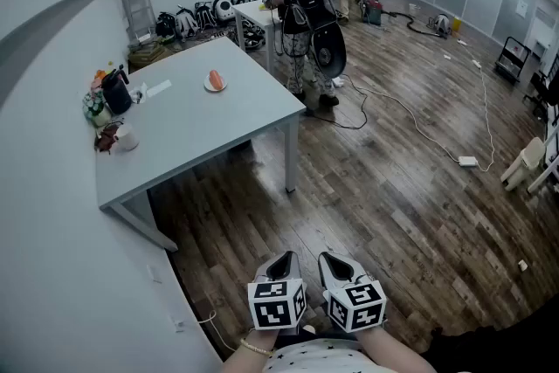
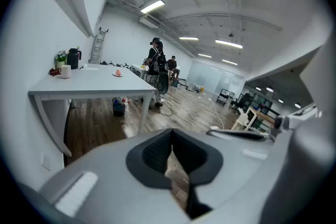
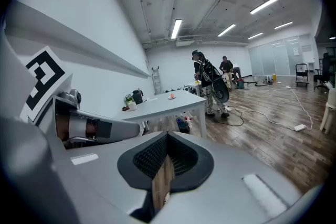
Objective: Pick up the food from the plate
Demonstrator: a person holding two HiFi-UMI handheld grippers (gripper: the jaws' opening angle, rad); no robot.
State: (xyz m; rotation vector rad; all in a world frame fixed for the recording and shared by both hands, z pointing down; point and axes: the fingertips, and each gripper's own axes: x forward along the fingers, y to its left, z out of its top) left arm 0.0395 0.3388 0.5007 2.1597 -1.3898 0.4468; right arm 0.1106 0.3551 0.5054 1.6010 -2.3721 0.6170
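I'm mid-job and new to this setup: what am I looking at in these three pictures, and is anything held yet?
There is no robot arm: a person holds a two-fingered gripper in each hand. The wide picture comes from a camera on the person's head, looking down. The left gripper and right gripper show at its bottom, each with a marker cube. The other two pictures come from cameras riding on each gripper, looking along its fingers. Both pairs are closed, with nothing between them. Across the wooden floor stands the grey rectangular table, bearing a small plate of orange food, a black jug and a white cup. Nothing is held yet.
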